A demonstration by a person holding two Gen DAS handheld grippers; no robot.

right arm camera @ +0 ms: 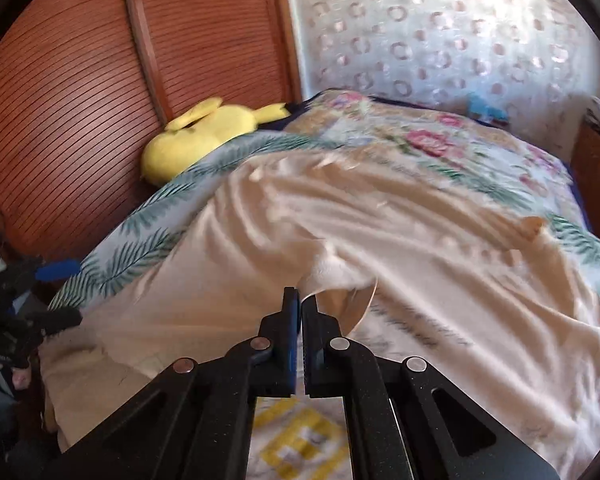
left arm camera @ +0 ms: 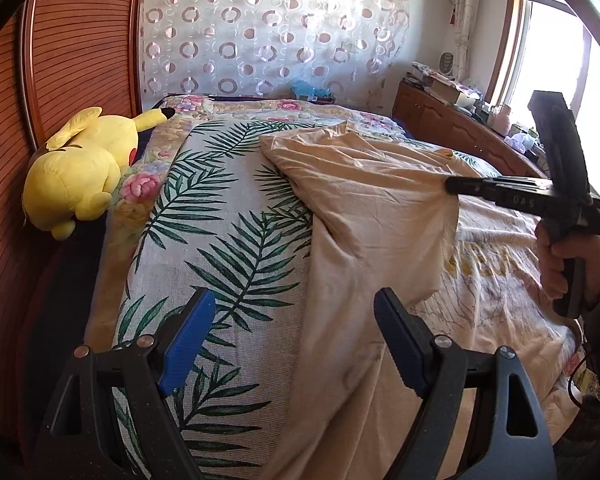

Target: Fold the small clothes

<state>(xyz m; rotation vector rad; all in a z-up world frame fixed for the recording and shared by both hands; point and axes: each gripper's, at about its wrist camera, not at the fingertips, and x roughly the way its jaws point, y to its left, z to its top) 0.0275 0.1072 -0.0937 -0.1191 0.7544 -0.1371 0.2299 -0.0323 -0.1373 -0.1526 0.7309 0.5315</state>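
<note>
1. The garment (left arm camera: 380,216), a cream T-shirt with a yellow print, lay spread on the bed (left arm camera: 228,216) over a leaf-patterned cover, its left side lifted and drawn across toward the middle.
2. It looked light, thin and limp; the raised fabric sagged in soft creases, so I judged it would drape and slide rather than hold a crease by itself.
3. Being so soft, it seemed best taken by an edge, such as a sleeve, shoulder seam or hem, where a pinch gathers enough cloth to carry the whole flap.
4. The right gripper (right arm camera: 301,300) had its fingers pressed together on a bunched fold of the shirt, holding that fold above the printed front; in the left wrist view its tip (left arm camera: 454,184) met the lifted cloth at the peak of the flap.
5. The left gripper (left arm camera: 296,316) stood wide apart, with blue pads (left arm camera: 188,340) on either side of the shirt's near edge, hovering above it and gripping nothing.
6. A yellow plush toy (left arm camera: 80,172) lay at the bed's edge against the ribbed wooden panel (left arm camera: 80,40), well apart from the shirt.
</note>
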